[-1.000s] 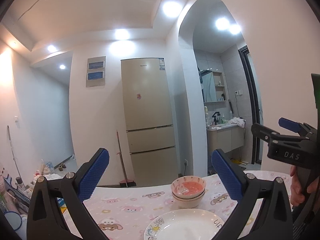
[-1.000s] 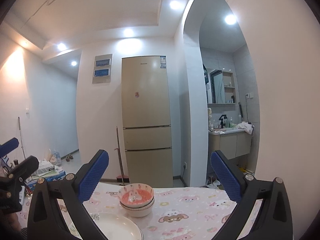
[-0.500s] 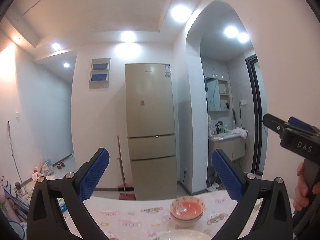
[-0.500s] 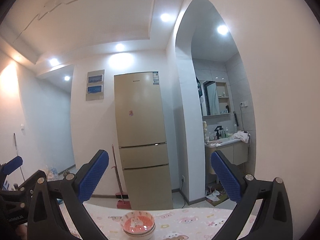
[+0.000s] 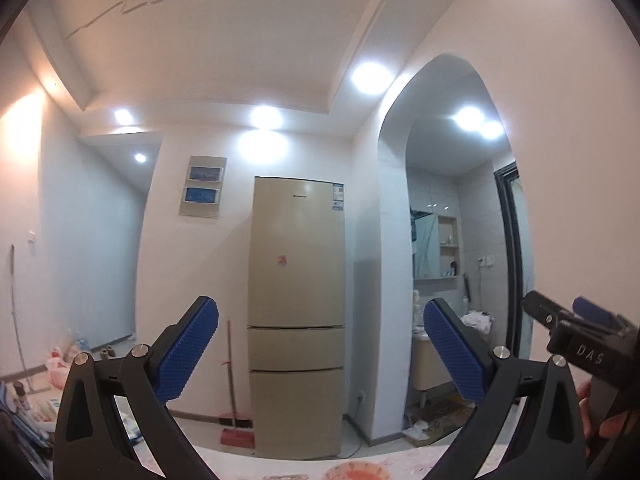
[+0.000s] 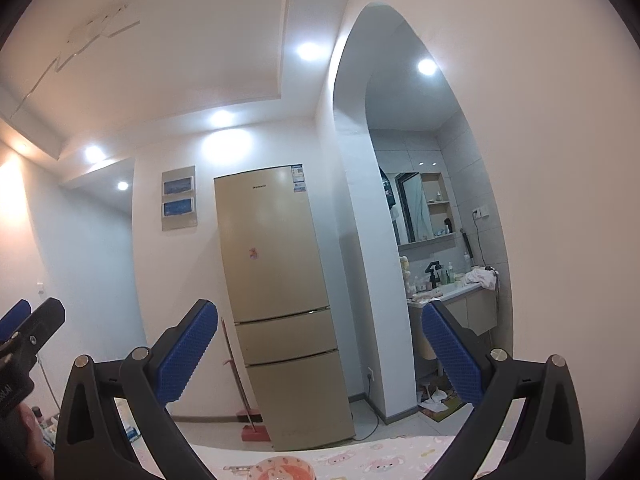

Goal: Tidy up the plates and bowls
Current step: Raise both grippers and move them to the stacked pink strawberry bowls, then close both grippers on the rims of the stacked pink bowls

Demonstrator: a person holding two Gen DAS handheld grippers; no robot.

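Both grippers raised and spread, the bowl far below us.

Our left gripper (image 5: 320, 354) and right gripper (image 6: 319, 354) gape empty, aimed at the fridge (image 6: 280, 300). The bowl (image 6: 285, 471) lies low on the table (image 6: 400, 454), about equally near both. Its axis is unclear. Only the right view shows the patterned cloth; plates are out of sight.

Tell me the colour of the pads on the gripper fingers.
Blue, textured pads on black fingers, clearest in the left wrist view.
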